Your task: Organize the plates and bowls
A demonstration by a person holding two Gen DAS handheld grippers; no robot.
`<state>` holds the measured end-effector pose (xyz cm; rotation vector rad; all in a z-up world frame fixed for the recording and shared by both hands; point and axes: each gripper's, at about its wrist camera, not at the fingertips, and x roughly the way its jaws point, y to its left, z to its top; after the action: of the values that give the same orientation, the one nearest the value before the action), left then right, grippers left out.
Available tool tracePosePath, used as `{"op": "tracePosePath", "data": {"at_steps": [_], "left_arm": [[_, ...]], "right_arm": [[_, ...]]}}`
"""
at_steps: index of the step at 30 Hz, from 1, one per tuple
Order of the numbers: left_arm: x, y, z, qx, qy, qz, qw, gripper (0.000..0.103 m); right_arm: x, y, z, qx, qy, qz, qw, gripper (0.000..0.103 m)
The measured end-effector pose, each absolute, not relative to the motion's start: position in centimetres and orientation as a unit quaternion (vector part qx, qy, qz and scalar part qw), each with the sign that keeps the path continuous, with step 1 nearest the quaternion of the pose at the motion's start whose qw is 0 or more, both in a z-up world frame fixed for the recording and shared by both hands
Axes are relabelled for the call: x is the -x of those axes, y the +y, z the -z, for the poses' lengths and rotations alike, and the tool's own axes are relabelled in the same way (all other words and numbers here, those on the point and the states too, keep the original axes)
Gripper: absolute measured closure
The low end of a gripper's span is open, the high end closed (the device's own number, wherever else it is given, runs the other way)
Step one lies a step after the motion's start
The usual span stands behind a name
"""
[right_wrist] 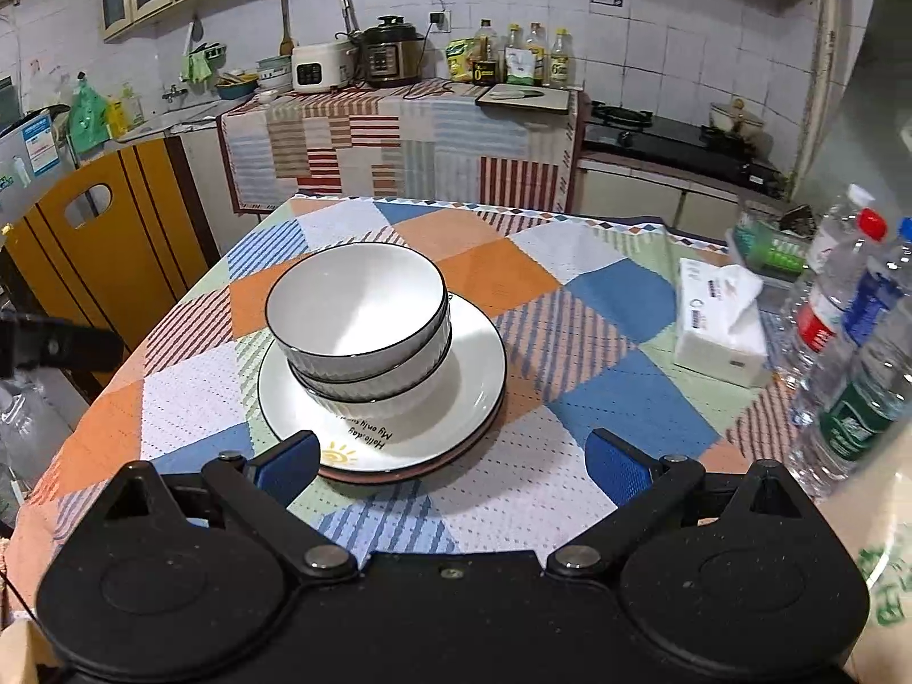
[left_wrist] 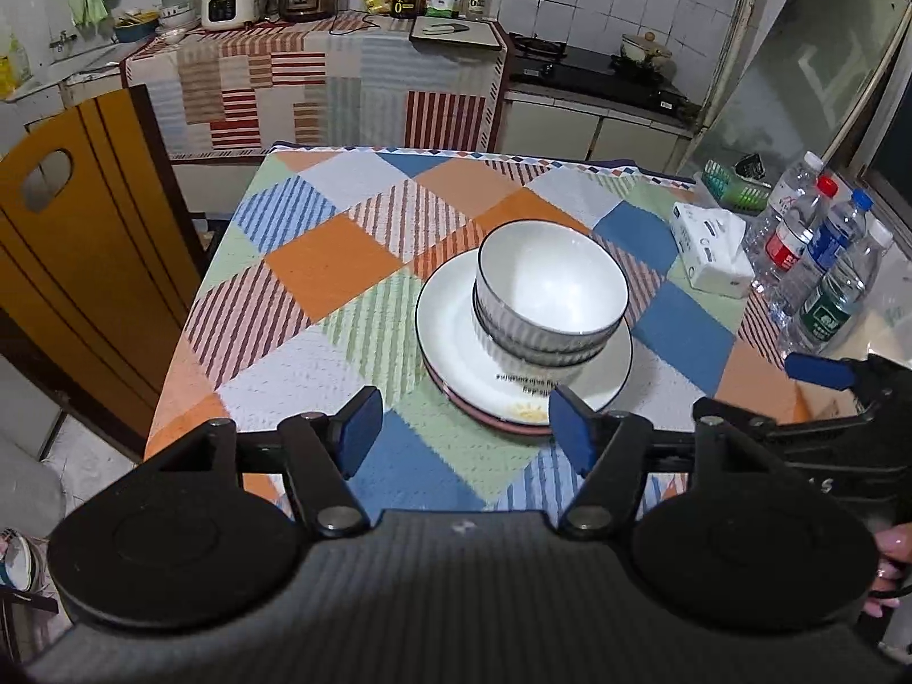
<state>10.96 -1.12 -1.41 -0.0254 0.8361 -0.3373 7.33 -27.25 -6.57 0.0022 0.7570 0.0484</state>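
Note:
Two white ribbed bowls with dark rims (left_wrist: pixel 550 296) (right_wrist: pixel 365 319) sit nested on a white plate (left_wrist: pixel 456 342) (right_wrist: pixel 473 376), which lies on a pink plate (left_wrist: pixel 513 427) (right_wrist: pixel 399 476) in the middle of the checked tablecloth. My left gripper (left_wrist: pixel 464 430) is open and empty, its blue pads just short of the plates' near edge. My right gripper (right_wrist: pixel 453 467) is open and empty, near the same stack's front edge. Its body also shows at the right of the left wrist view (left_wrist: pixel 821 376).
A tissue pack (left_wrist: pixel 712 253) (right_wrist: pixel 721 325) and several water bottles (left_wrist: pixel 821 262) (right_wrist: pixel 849 342) stand at the table's right side. A yellow folded board (left_wrist: pixel 74 262) leans at the left. A counter with cookers and oil bottles (right_wrist: pixel 393 57) runs along the back wall.

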Motion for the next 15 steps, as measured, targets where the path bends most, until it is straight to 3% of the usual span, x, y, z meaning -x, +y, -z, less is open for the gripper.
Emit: {"op": "tracePosePath", "data": {"at_steps": [15], "left_arm": [[-6.9, -0.8, 1.3, -0.002, 0.380, 0.133, 0.915, 0.014]], "right_arm": [[-1.8, -25.3, 3.8, 0.022, 0.372, 0.043, 0.927, 0.002]]}}
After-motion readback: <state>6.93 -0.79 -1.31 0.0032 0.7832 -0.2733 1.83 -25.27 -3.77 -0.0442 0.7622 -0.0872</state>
